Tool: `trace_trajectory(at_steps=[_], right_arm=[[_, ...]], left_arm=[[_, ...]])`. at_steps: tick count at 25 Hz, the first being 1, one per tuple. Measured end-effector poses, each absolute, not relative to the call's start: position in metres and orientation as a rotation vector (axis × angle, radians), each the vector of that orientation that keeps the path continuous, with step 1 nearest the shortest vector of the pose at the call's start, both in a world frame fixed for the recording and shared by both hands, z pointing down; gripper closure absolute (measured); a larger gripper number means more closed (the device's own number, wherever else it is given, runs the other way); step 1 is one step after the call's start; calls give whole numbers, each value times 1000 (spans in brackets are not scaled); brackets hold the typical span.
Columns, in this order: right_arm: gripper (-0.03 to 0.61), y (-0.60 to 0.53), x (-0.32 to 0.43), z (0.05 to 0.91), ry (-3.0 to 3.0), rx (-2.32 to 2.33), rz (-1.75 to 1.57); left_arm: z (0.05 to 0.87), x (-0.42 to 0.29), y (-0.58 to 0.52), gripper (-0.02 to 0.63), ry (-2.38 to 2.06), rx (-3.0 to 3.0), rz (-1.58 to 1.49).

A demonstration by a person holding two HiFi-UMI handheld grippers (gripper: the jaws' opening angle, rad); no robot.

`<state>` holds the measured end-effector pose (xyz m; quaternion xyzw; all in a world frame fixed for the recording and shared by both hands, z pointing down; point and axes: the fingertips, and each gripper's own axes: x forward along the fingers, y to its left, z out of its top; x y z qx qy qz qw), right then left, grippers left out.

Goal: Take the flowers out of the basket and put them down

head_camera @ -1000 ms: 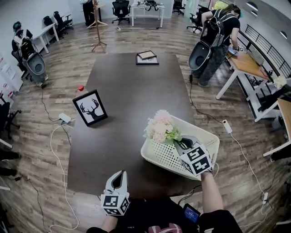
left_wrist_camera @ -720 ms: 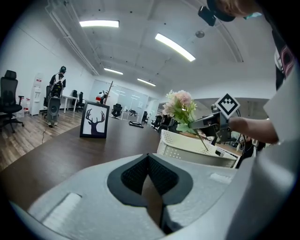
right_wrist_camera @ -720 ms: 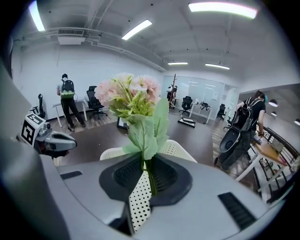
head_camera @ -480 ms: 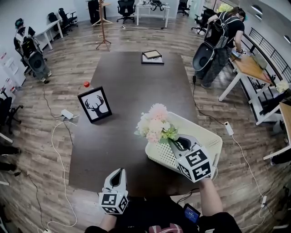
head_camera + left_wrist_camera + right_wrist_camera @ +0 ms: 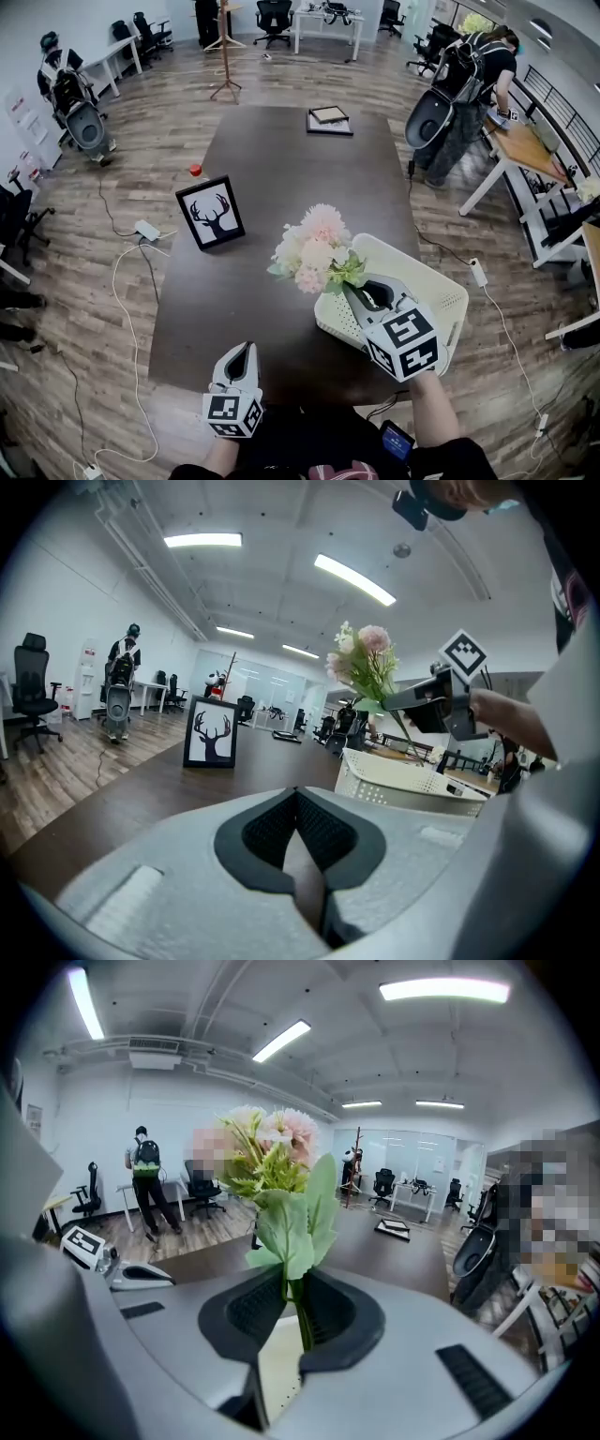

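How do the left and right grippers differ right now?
The right gripper is clamped on the stems of the flowers; the left gripper is shut on nothing. The right gripper hangs above the basket; the left gripper is low, by the near edge of the table. Both point away from the person and carry a marker cube.
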<state>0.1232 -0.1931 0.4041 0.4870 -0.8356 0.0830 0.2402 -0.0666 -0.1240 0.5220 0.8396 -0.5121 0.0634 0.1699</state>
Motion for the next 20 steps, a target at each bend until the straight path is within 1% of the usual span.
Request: trace_trajectory(at_steps=[8, 13, 20], right_arm=[[522, -194, 84, 395, -2372, 1291, 247], [522, -195, 44, 390, -2420, 1263, 281], [522, -193, 7, 399, -2442, 1241, 375]], left_arm=[[519, -75, -123, 604, -1484, 2377, 178], [519, -102, -124, 604, -1509, 2365, 168], [518, -127, -126, 604, -1532, 2355, 164]])
